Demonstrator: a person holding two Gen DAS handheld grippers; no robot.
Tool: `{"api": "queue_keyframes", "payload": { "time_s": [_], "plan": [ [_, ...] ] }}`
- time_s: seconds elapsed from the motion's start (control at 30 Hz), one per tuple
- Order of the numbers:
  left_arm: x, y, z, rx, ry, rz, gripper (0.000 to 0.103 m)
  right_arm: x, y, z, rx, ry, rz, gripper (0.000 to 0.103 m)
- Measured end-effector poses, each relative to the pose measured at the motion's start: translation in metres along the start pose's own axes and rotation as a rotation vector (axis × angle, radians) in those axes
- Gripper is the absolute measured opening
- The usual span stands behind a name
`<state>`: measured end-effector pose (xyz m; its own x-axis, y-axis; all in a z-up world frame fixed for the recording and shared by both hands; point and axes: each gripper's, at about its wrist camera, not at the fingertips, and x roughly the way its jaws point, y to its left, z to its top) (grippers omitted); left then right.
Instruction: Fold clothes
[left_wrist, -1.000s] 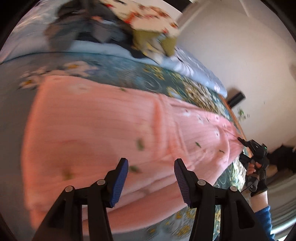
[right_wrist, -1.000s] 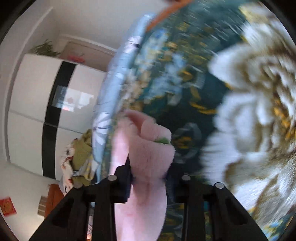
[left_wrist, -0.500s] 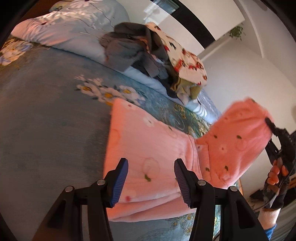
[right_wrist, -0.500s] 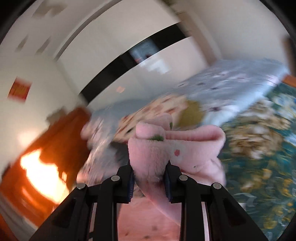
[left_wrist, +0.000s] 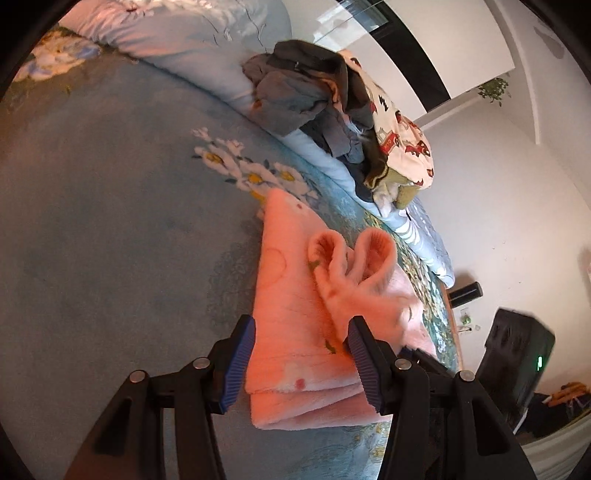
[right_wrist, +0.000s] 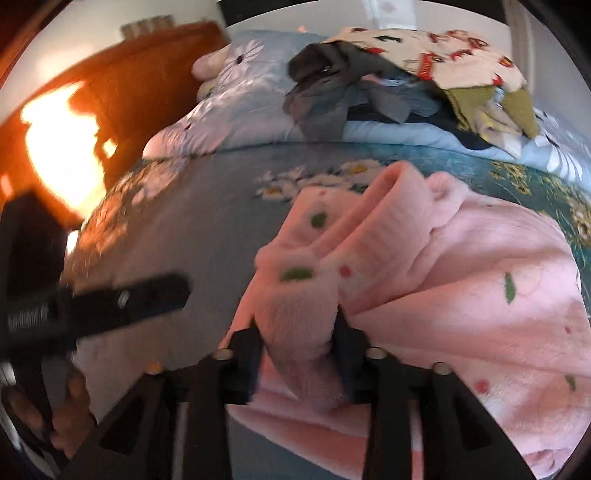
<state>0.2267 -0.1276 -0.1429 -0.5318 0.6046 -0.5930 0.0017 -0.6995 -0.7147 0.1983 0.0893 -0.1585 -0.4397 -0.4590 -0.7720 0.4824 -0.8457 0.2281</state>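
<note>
Both grippers were over the pink fleece garment on the bed. On the right gripper the jaws were opening, with a bunched end of the garment between them and not yet dropped. On the left gripper the jaws stood apart and held nothing; they hung just above the near edge of the folded cloth.

The garment lay in thick layers on the blue flowered bedspread, near a pile of other clothes by the pale quilt.

It looked soft, fluffy and light. It would bend and flop, not stay stiff. It looked thick, so a fold would puff up and might spring open. A good place to pinch it seemed to be a corner or a folded edge, through all the layers. It would not break.
</note>
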Motion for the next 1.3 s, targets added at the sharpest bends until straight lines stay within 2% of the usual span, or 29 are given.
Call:
{"api": "queue_keyframes", "payload": {
  "time_s": [0.07, 0.17, 0.23, 0.4, 0.5, 0.6, 0.8, 0.87, 0.9, 0.97, 1.0, 1.1, 1.17, 1.2, 1.27, 1.3],
  "plan": [
    [0.002, -0.008, 0.003, 0.023, 0.003, -0.012, 0.056, -0.009, 0.0, -0.008, -0.012, -0.015, 0.063, 0.055],
    [0.005, -0.03, 0.012, 0.108, 0.0, -0.035, 0.059, -0.034, -0.018, -0.017, 0.02, -0.06, 0.101, 0.055],
    [0.016, -0.046, 0.018, 0.176, 0.004, -0.038, 0.063, -0.052, -0.043, -0.022, 0.094, -0.093, 0.071, 0.055],
    [0.069, -0.066, 0.028, 0.267, 0.103, -0.01, 0.063, -0.087, -0.097, -0.04, 0.271, -0.164, 0.014, 0.055],
    [0.09, -0.06, 0.028, 0.26, 0.148, 0.051, 0.063, -0.092, -0.112, -0.049, 0.325, -0.169, 0.001, 0.055],
    [0.087, -0.055, 0.029, 0.234, 0.152, -0.018, 0.063, -0.09, -0.117, -0.054, 0.343, -0.158, -0.001, 0.055],
    [0.115, -0.064, 0.041, 0.253, 0.242, -0.037, 0.061, -0.089, -0.122, -0.055, 0.377, -0.172, 0.008, 0.055],
    [0.124, -0.064, 0.046, 0.231, 0.264, -0.061, 0.061, -0.098, -0.124, -0.057, 0.38, -0.19, -0.002, 0.055],
    [0.125, -0.064, 0.048, 0.223, 0.267, -0.066, 0.059, -0.102, -0.125, -0.058, 0.381, -0.194, -0.007, 0.055],
    [0.125, -0.066, 0.051, 0.212, 0.267, -0.068, 0.039, -0.105, -0.129, -0.061, 0.392, -0.192, -0.018, 0.055],
    [0.122, -0.065, 0.052, 0.189, 0.271, -0.079, 0.021, -0.105, -0.131, -0.062, 0.399, -0.19, -0.02, 0.055],
    [0.111, -0.062, 0.054, 0.096, 0.287, -0.126, 0.016, -0.104, -0.138, -0.066, 0.433, -0.187, -0.013, 0.055],
    [0.086, -0.063, 0.055, 0.026, 0.289, -0.279, 0.016, -0.105, -0.138, -0.067, 0.432, -0.188, -0.009, 0.055],
    [0.074, -0.063, 0.055, 0.026, 0.274, -0.311, 0.016, -0.105, -0.138, -0.067, 0.43, -0.189, -0.008, 0.055],
    [0.052, -0.062, 0.054, 0.064, 0.227, -0.317, 0.016, -0.106, -0.135, -0.067, 0.414, -0.189, -0.015, 0.055],
    [0.052, -0.056, 0.052, 0.074, 0.221, -0.276, 0.017, -0.106, -0.135, -0.067, 0.408, -0.187, -0.017, 0.055]
  ]
}}
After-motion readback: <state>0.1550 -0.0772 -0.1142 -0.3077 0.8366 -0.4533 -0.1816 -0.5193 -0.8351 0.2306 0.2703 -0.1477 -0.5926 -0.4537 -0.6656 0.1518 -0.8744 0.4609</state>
